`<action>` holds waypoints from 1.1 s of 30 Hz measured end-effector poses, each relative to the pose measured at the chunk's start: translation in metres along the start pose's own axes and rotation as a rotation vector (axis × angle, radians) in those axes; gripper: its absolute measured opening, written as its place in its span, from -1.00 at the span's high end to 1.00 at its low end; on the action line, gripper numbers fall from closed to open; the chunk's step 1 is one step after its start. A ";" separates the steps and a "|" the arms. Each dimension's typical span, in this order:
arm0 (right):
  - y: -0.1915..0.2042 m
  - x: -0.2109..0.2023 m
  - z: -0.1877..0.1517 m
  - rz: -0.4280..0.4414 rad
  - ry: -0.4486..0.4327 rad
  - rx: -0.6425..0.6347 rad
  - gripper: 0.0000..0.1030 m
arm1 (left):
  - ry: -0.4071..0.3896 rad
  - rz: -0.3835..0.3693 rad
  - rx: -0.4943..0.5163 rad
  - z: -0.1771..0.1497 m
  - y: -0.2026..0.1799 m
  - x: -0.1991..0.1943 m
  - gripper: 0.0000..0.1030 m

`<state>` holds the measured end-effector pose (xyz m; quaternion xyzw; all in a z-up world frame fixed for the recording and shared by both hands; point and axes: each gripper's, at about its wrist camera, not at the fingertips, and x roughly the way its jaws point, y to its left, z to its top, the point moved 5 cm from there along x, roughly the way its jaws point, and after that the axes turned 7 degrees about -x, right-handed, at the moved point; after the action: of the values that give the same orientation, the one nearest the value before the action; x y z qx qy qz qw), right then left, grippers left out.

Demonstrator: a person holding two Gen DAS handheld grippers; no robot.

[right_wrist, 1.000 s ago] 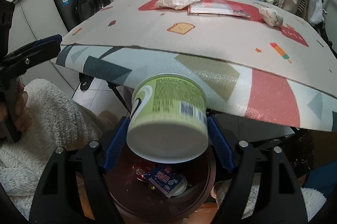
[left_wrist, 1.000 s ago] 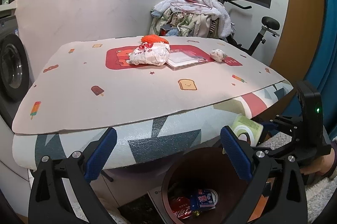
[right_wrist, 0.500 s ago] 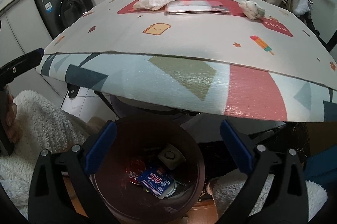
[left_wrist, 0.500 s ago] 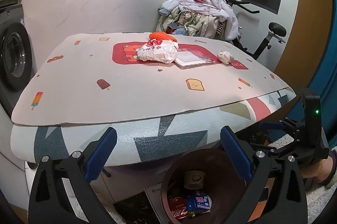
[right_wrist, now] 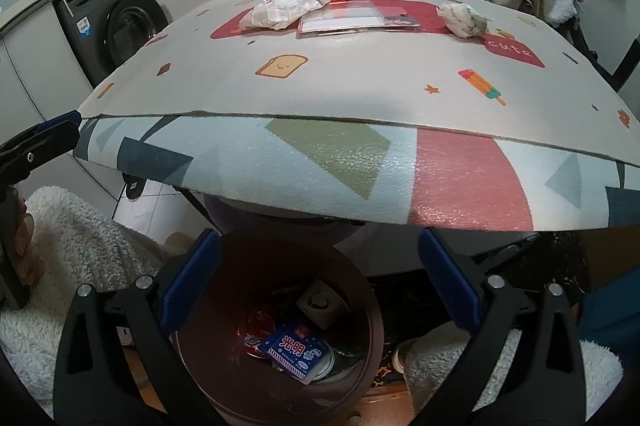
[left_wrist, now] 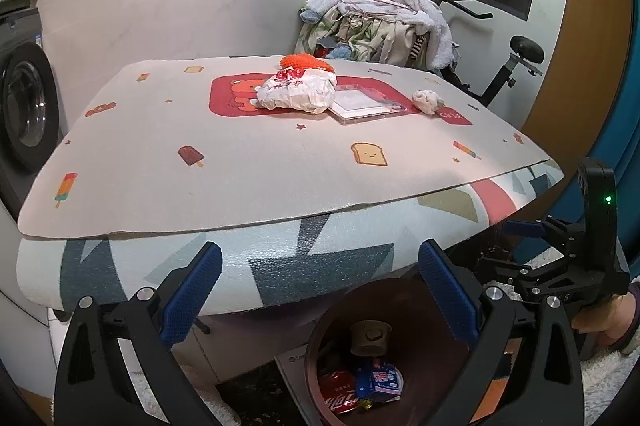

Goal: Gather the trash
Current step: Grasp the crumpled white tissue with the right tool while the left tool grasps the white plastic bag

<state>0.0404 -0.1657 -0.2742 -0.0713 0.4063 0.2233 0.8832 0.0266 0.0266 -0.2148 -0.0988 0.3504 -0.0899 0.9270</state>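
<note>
Both grippers sit low at the table [left_wrist: 280, 162] edge, over the bin [right_wrist: 360, 310].

Left gripper [left_wrist: 320, 290]: jaws wide, holding nothing. Right gripper [right_wrist: 320, 290]: jaws wide, also holding nothing.

Risks, as I judge them: reaching up from here, a finger could catch the overhanging mat edge [right_wrist: 320, 162] and drag it, shifting the trash. The crumpled bag [left_wrist: 296, 94] is soft and may slip from a shallow pinch.

Trash on the table, left to right: crumpled bag, flat clear packet [left_wrist: 362, 104], small paper wad [left_wrist: 427, 101].

Bin holds 1 upturned cup [right_wrist: 320, 302], a red can [right_wrist: 256, 330], a blue carton [right_wrist: 298, 352].
</note>
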 end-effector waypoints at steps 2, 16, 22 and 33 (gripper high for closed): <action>-0.001 -0.001 0.001 0.001 -0.005 0.005 -0.89 | 0.010 -0.006 -0.011 -0.001 0.000 0.002 -0.87; -0.053 -0.009 0.052 -0.055 0.001 0.020 -0.89 | 0.005 0.028 -0.059 0.019 0.011 0.014 -0.87; -0.100 -0.011 0.121 -0.139 -0.099 -0.086 -0.88 | 0.016 0.054 -0.046 0.049 0.015 0.032 -0.87; -0.193 0.078 0.208 -0.146 -0.064 0.035 -0.49 | 0.050 0.010 -0.112 0.115 0.027 0.084 -0.87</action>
<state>0.3148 -0.2471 -0.2059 -0.0779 0.3756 0.1533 0.9107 0.1681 0.0469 -0.1897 -0.1466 0.3786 -0.0678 0.9114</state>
